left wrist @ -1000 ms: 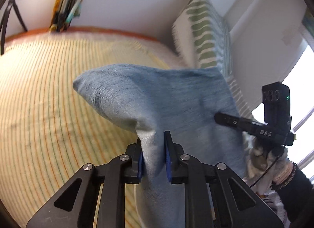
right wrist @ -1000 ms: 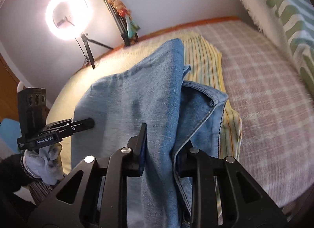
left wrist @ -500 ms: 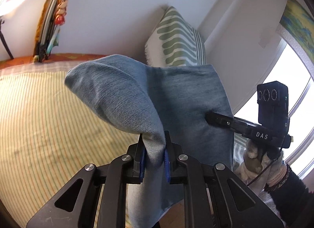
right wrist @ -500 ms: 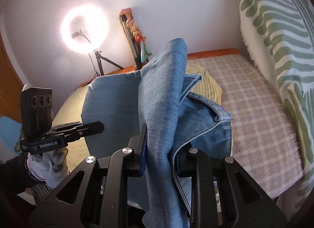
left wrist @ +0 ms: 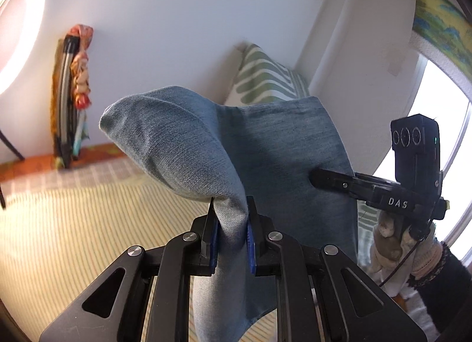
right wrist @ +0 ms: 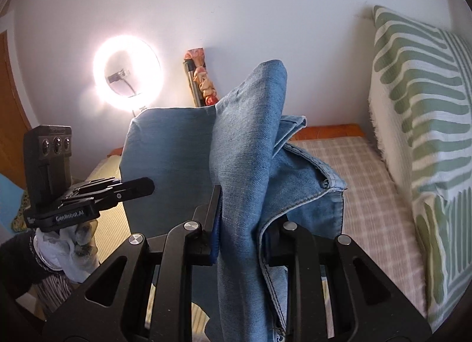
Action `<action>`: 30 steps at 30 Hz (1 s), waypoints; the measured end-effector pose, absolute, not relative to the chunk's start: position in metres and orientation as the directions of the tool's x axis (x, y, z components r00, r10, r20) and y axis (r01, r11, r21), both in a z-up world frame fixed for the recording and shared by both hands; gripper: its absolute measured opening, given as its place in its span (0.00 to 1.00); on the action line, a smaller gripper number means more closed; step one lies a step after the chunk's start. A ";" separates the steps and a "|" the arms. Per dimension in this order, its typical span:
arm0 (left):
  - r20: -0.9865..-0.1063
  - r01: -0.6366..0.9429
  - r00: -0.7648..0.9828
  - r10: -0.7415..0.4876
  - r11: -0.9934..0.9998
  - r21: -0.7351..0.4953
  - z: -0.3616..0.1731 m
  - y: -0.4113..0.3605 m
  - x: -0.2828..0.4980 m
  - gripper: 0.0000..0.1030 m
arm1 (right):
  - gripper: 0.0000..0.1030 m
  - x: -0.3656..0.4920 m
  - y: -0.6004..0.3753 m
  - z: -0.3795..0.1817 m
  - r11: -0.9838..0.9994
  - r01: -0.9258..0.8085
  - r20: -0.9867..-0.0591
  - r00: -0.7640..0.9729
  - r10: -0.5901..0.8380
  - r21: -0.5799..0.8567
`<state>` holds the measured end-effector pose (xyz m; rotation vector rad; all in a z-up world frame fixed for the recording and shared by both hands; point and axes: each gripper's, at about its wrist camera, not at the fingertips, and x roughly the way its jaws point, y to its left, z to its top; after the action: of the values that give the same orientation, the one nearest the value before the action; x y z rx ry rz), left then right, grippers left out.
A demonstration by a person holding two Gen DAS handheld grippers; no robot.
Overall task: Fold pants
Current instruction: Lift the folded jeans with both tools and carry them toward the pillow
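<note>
We hold the blue denim pants (left wrist: 265,147) up in the air above the bed (left wrist: 73,224), one gripper at each end of a raised fold. In the left wrist view, the left gripper (left wrist: 231,234) fills the bottom centre of the frame, its two fingers pressed onto a bunched ridge of cloth that rises between them and flares out into a rounded flap toward centre left. At right centre of that frame, the right gripper (left wrist: 317,175) comes in from the side and its tip meets the hanging denim panel.

In the right wrist view, the right gripper (right wrist: 240,233) sits at bottom centre, pinching a thick vertical roll of denim; the waistband with its button (right wrist: 324,183) drapes over the right finger. The left gripper (right wrist: 147,187) shows at left centre, its tip against the far edge of the panel.

Below the cloth, the yellow striped bedspread (left wrist: 59,238) lies open across the lower left of the left wrist view, and a checked blanket (right wrist: 368,194) spreads at right centre of the right wrist view. A green striped pillow (right wrist: 427,121) stands at the right edge against the wall. A lit ring light (right wrist: 127,72) glows at upper left.

The denim is mid blue, lighter on the flap's inside face, with pale stitching along the waistband.
</note>
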<state>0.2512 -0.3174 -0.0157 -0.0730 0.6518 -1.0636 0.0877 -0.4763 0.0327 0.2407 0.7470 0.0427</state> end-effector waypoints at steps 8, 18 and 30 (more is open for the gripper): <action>-0.459 0.761 0.368 -0.809 0.546 -0.352 -0.027 -0.349 0.327 0.13 | 0.22 0.181 -0.515 0.004 0.968 0.048 -0.668 0.732 0.133 0.245; -0.480 0.719 0.400 -0.781 0.592 -0.363 -0.057 -0.381 0.406 0.13 | 0.22 0.285 -0.544 -0.038 0.976 0.035 -0.686 0.717 0.126 0.217; -0.522 0.681 0.418 -0.743 0.637 -0.362 -0.097 -0.402 0.458 0.12 | 0.22 0.358 -0.581 -0.107 0.979 0.059 -0.750 0.652 0.112 0.198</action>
<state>0.4582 -0.4020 -0.0970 -0.0990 0.7055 -0.8950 0.3584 -0.5807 -0.1072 0.2120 0.8613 0.0306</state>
